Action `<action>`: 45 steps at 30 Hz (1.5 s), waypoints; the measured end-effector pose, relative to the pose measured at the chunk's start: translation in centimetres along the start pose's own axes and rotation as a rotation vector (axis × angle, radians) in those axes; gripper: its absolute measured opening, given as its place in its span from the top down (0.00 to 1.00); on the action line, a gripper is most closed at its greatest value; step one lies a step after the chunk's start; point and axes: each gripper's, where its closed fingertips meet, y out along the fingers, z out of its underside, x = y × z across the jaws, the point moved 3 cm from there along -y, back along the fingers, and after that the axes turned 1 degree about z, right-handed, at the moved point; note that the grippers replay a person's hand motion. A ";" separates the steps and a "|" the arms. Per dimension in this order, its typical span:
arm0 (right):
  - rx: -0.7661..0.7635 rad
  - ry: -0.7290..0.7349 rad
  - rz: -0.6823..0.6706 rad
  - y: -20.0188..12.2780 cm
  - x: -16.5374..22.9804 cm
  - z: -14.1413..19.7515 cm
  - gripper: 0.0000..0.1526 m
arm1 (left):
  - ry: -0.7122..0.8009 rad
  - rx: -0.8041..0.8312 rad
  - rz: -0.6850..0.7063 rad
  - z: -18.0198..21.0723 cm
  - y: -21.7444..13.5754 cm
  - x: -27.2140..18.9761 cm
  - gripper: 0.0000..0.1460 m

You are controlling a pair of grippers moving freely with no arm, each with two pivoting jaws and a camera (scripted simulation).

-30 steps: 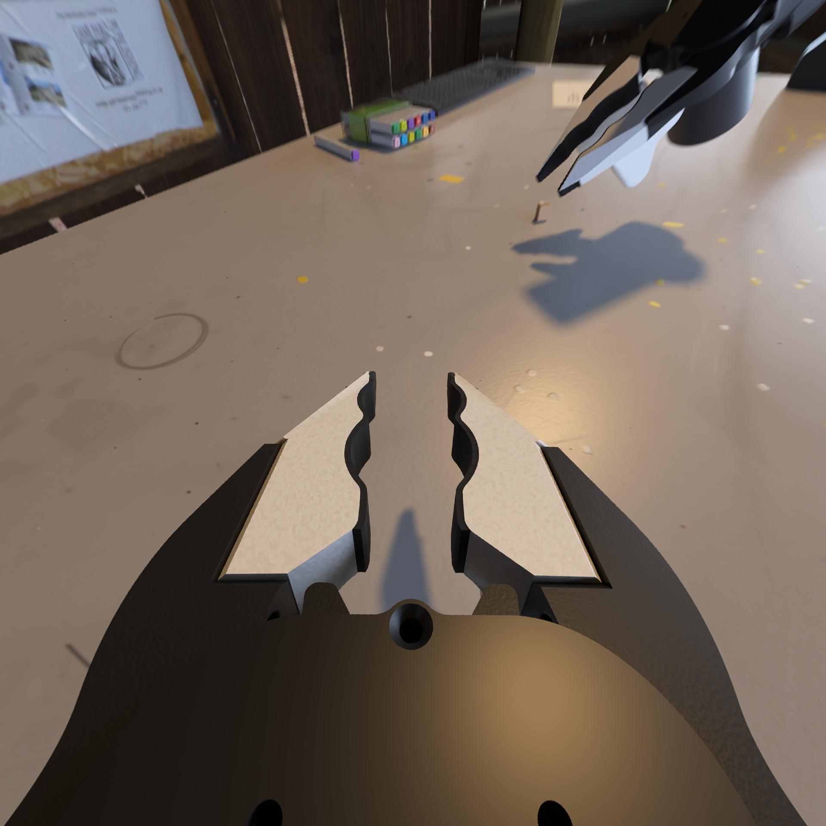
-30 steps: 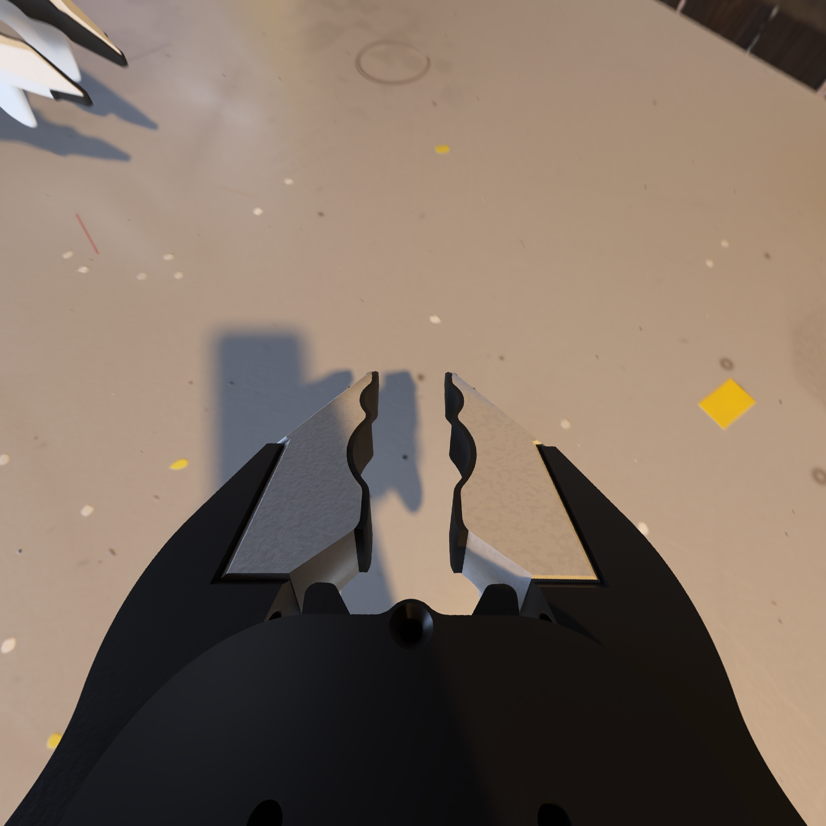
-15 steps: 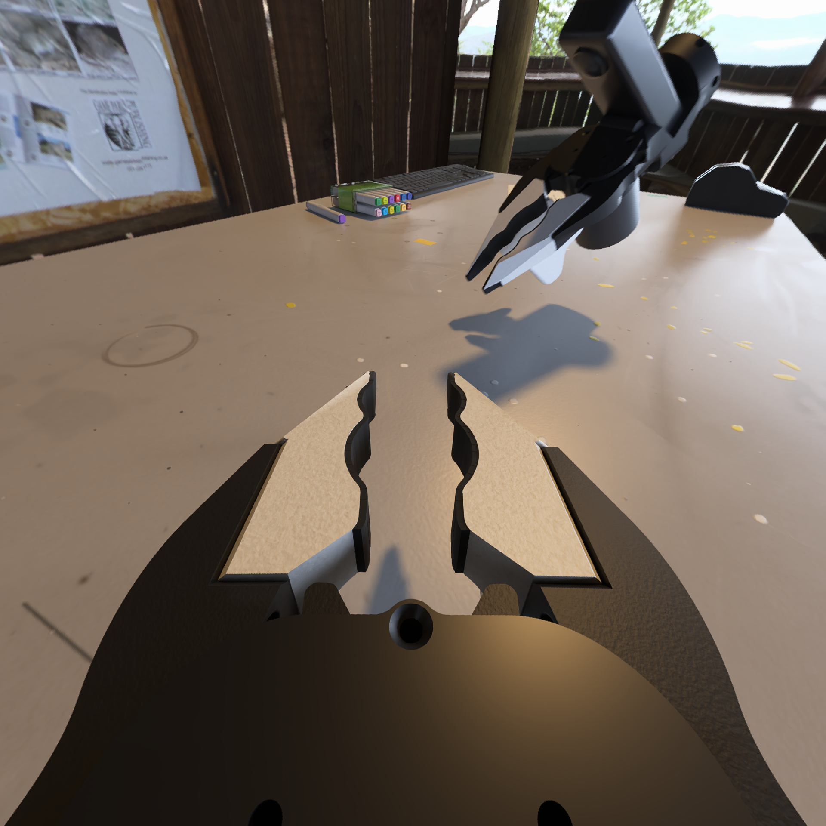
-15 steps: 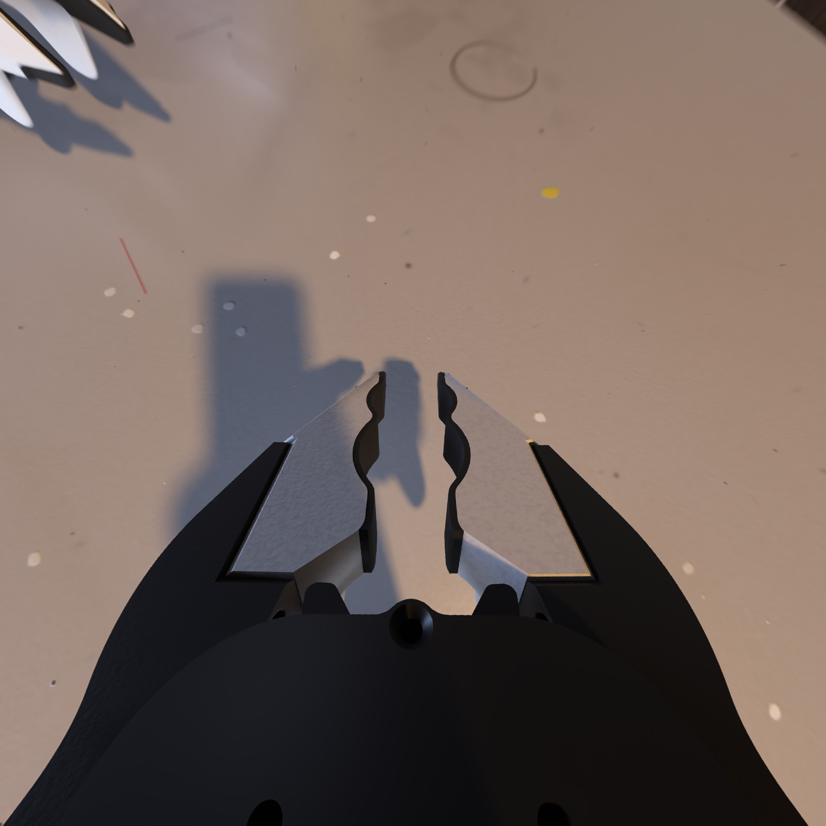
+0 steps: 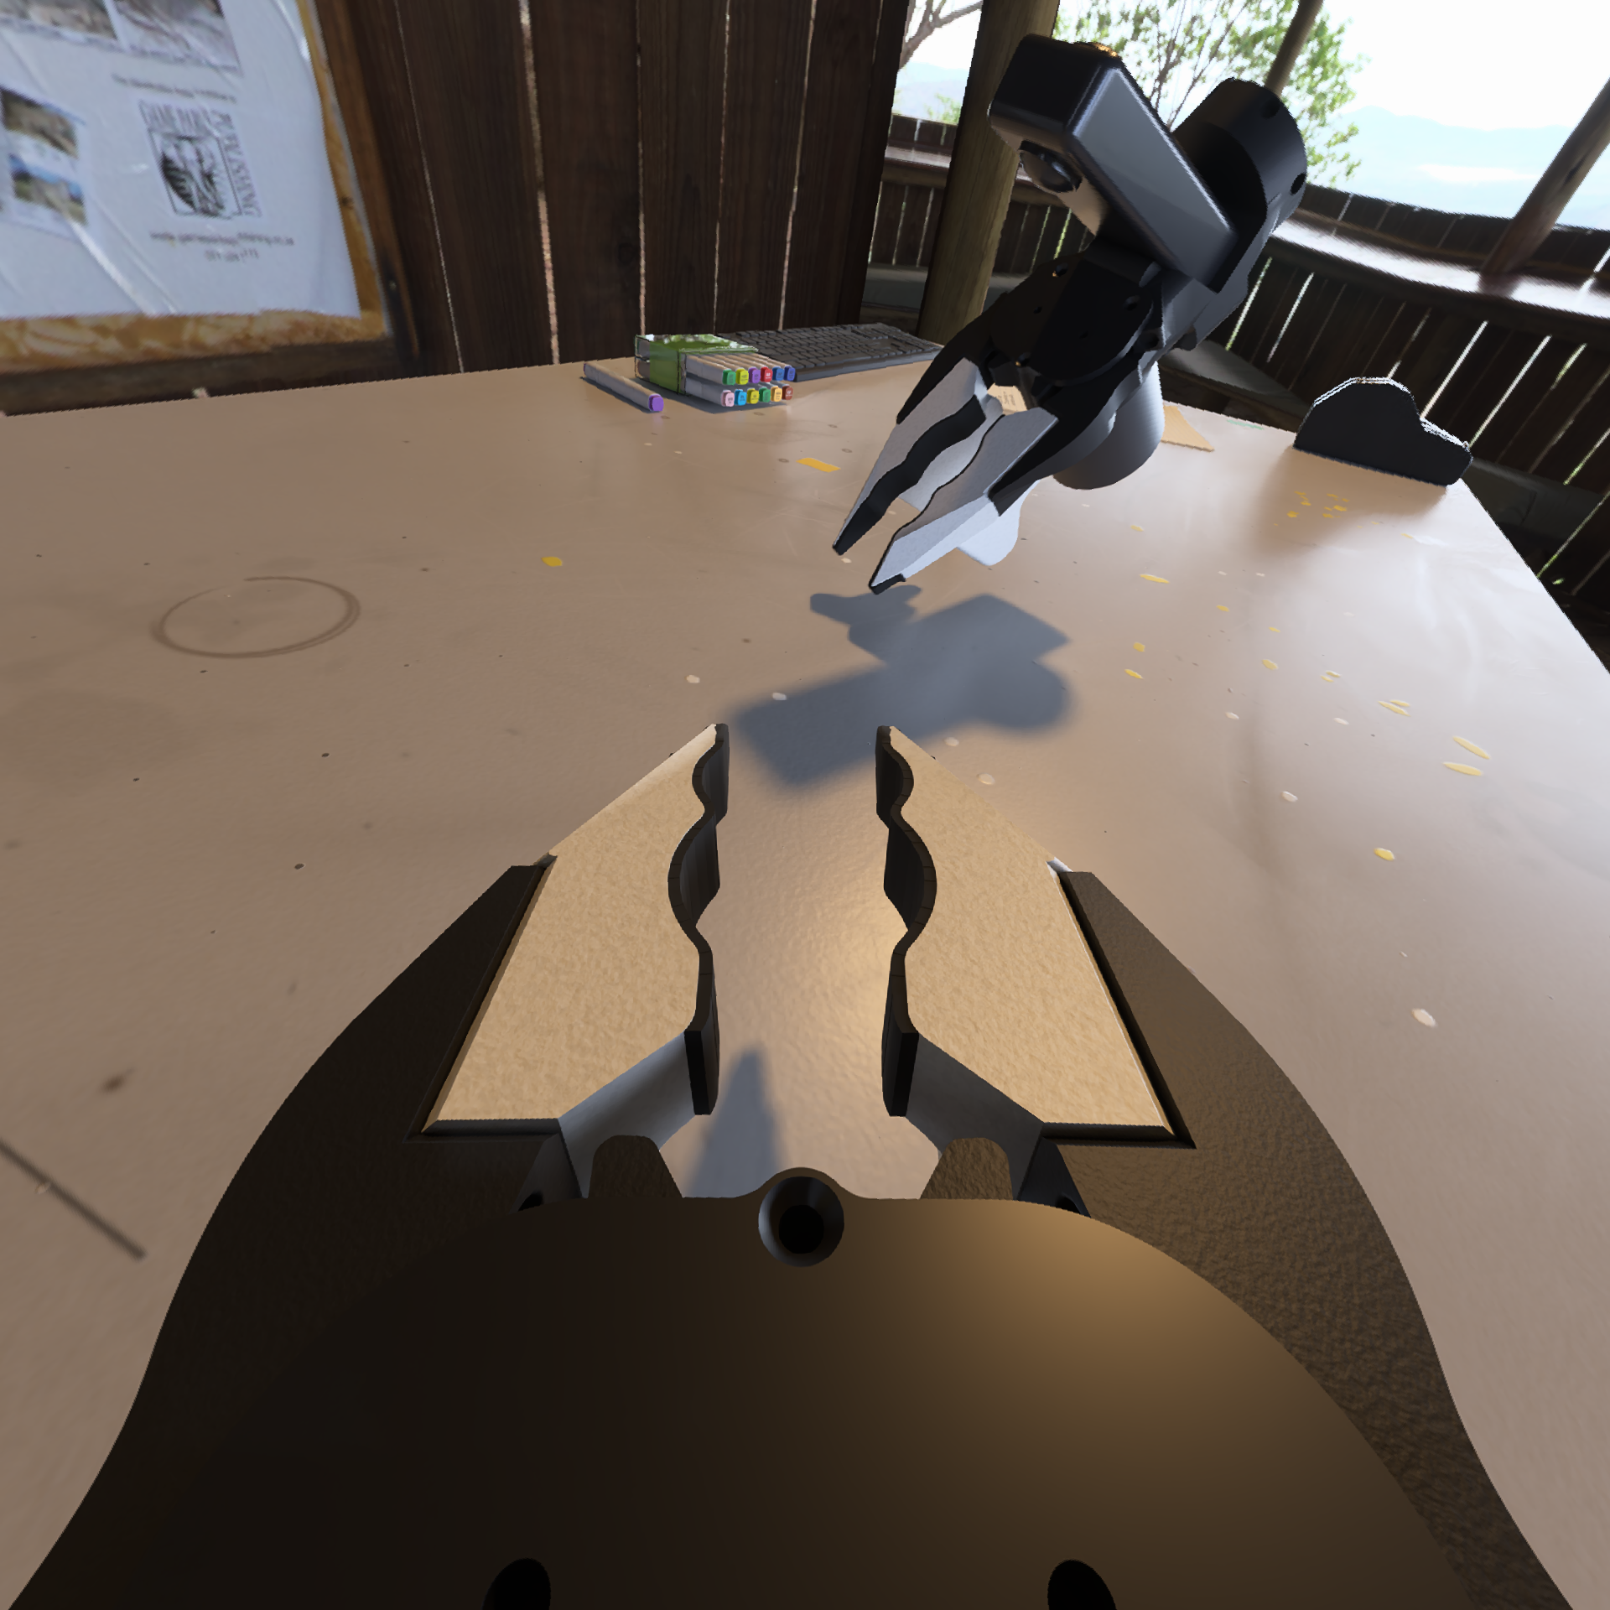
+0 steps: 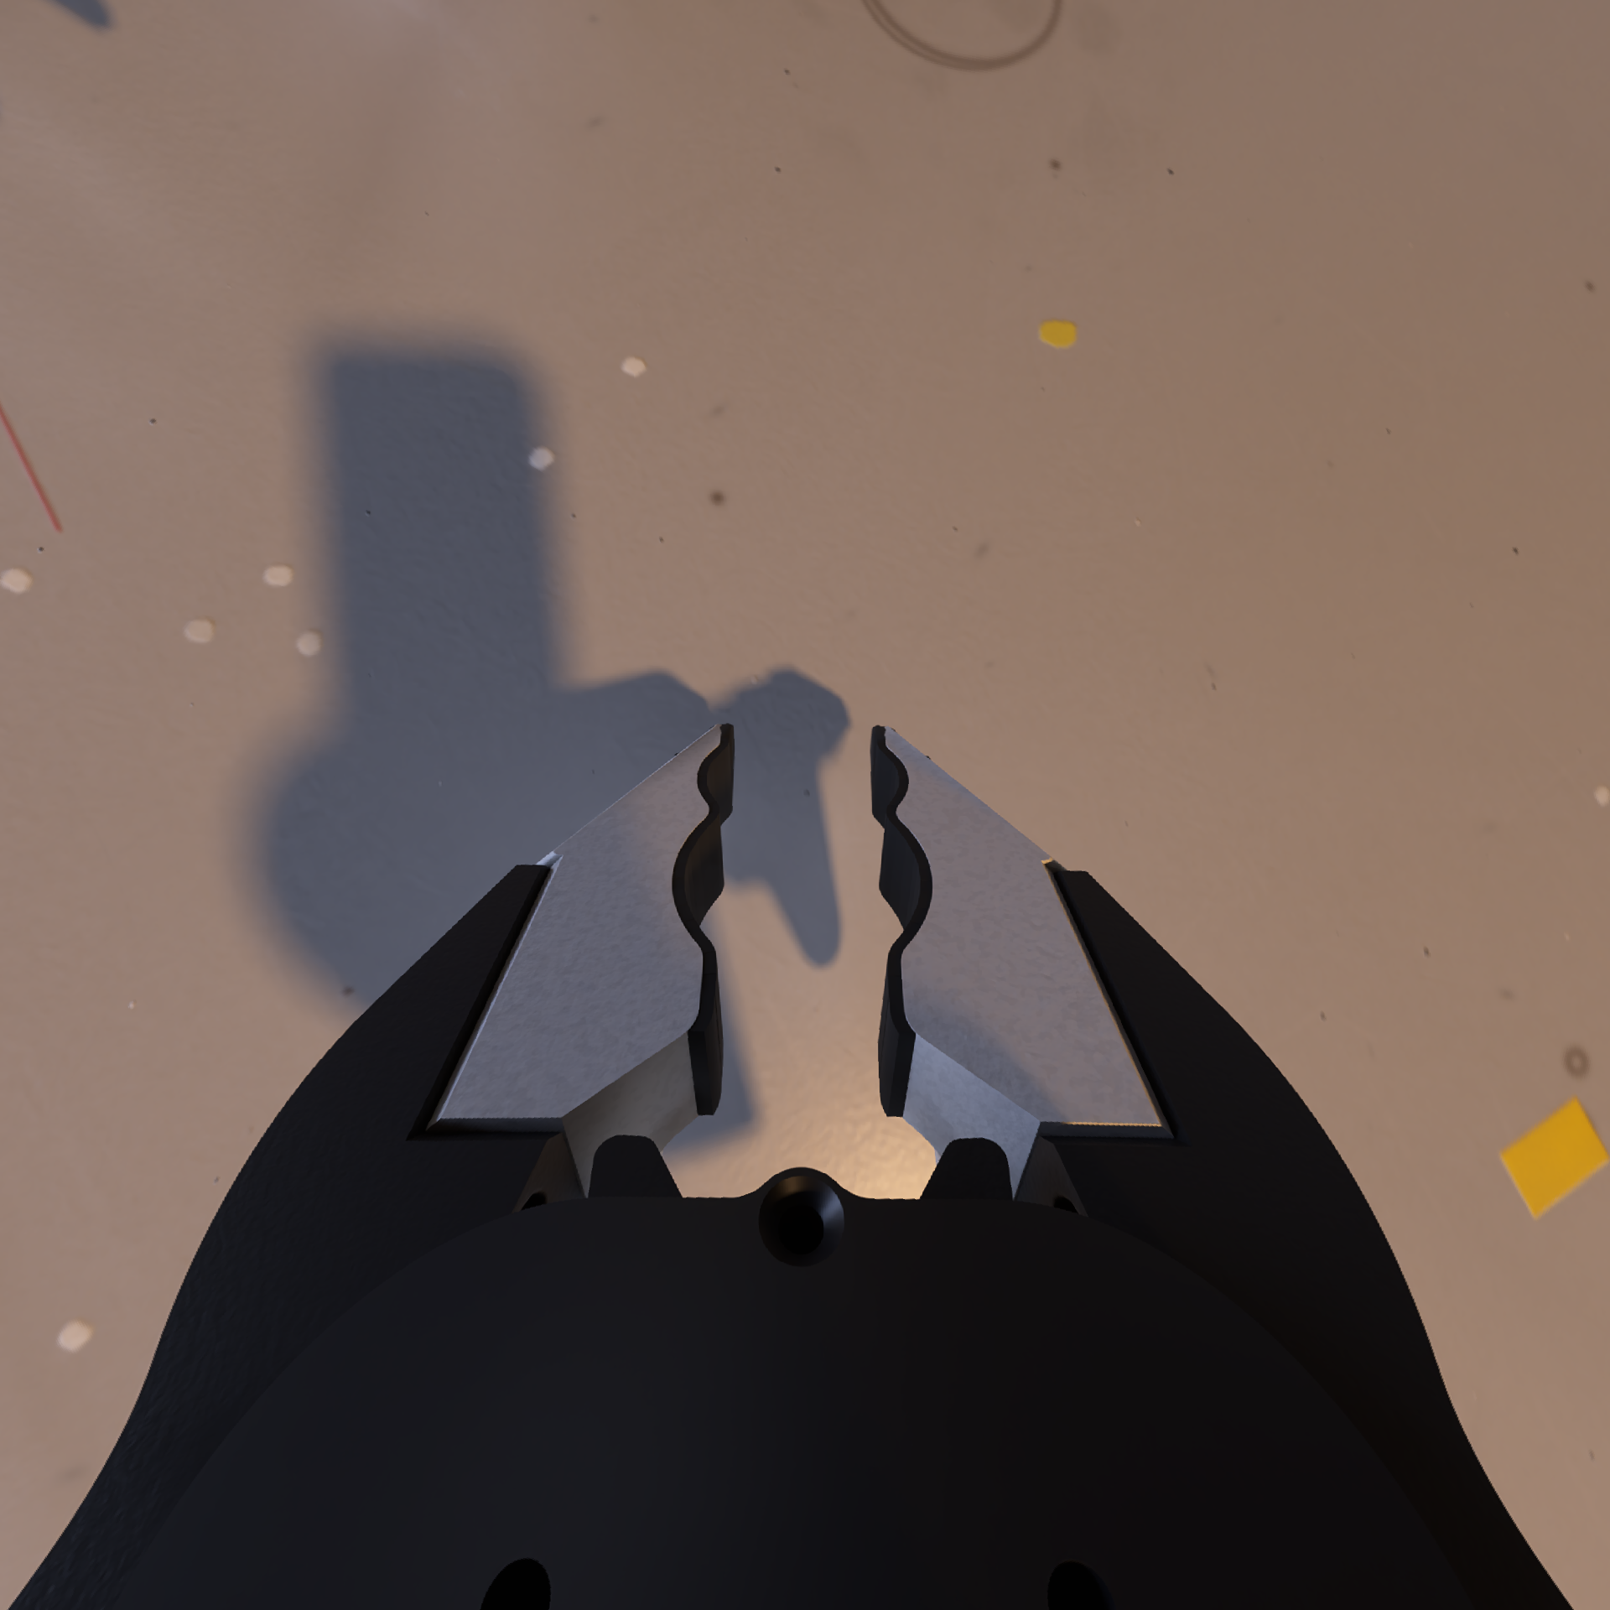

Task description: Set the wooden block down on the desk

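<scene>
I see no wooden block in either view. My left gripper (image 5: 801, 740) is open and empty, held low over the tan desk (image 5: 436, 697). My right gripper (image 6: 801, 736) is open and empty and points down at the desk (image 6: 1133, 610), close above its own shadow. It also shows in the left wrist view (image 5: 862, 566), ahead and to the right of the left gripper, tilted down with its tips just above the desk. Nothing is between the jaws of either gripper.
A box of coloured markers (image 5: 710, 375), a loose purple-tipped marker (image 5: 623, 388) and a keyboard (image 5: 836, 347) lie at the desk's far edge. A dark object (image 5: 1376, 431) stands far right. A notice board (image 5: 157, 157) hangs at the left. A yellow paper square (image 6: 1555, 1154) lies on the desk.
The left wrist view has tilted up and back, showing more of the far desk. The right gripper has dropped nearer the desk. A small wooden piece seen near it a second ago no longer shows.
</scene>
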 end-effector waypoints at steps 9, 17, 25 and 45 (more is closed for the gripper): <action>-0.055 -0.010 -0.047 2.6 1.1 -3.1 0.82 | -0.013 0.011 0.005 0.3 0.2 0.0 0.77; -0.076 0.008 -0.043 2.4 0.9 -3.4 0.81 | -0.017 0.026 -0.005 0.6 0.4 0.1 0.77; -0.235 0.098 -0.031 -0.7 0.1 -2.8 0.82 | -0.024 0.021 -0.007 0.6 0.7 0.2 0.77; -0.395 0.168 0.454 -6.8 -12.1 2.4 0.82 | 0.021 -0.022 -0.142 -1.9 0.3 3.5 0.70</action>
